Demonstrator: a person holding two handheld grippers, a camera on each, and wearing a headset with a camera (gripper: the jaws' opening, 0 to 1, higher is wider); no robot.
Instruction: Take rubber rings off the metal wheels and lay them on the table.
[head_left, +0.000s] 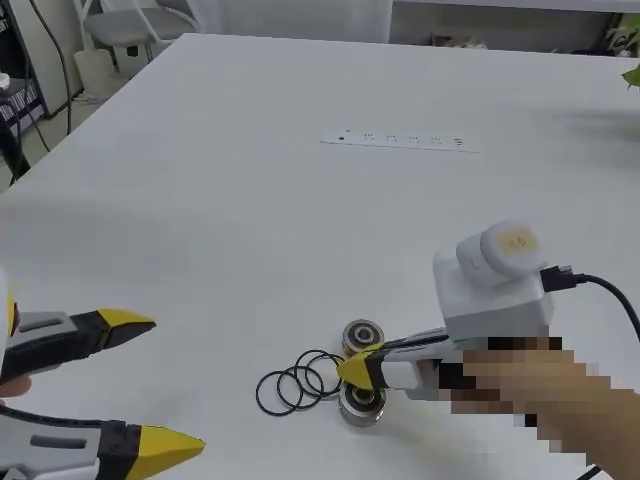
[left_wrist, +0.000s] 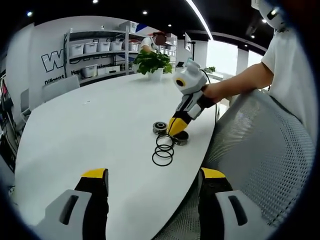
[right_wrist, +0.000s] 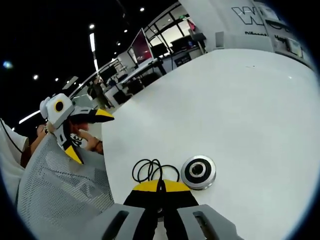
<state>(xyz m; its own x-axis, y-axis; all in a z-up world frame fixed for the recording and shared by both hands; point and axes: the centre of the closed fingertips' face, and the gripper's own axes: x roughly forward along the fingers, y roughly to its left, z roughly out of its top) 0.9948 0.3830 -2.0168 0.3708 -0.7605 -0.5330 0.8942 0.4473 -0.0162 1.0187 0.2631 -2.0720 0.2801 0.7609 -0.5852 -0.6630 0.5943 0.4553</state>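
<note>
Two metal wheels sit near the table's front edge, one farther (head_left: 362, 335) and one nearer (head_left: 362, 403). Several black rubber rings (head_left: 298, 383) lie overlapping on the table just left of them. My right gripper (head_left: 355, 370) is shut, its yellow tips between the two wheels and just above the nearer one. From its own view the shut right gripper (right_wrist: 160, 186) points at the rings (right_wrist: 152, 170), with one wheel (right_wrist: 198, 171) to the right. My left gripper (head_left: 165, 382) hangs open at the lower left, apart from everything. The left gripper (left_wrist: 154, 176) faces the rings (left_wrist: 163, 150).
A white power strip (head_left: 400, 140) lies on the white table (head_left: 250, 200) farther back. A grey mesh chair (left_wrist: 260, 150) stands against the table's near edge. A potted plant (left_wrist: 152, 62) stands at the table's far end.
</note>
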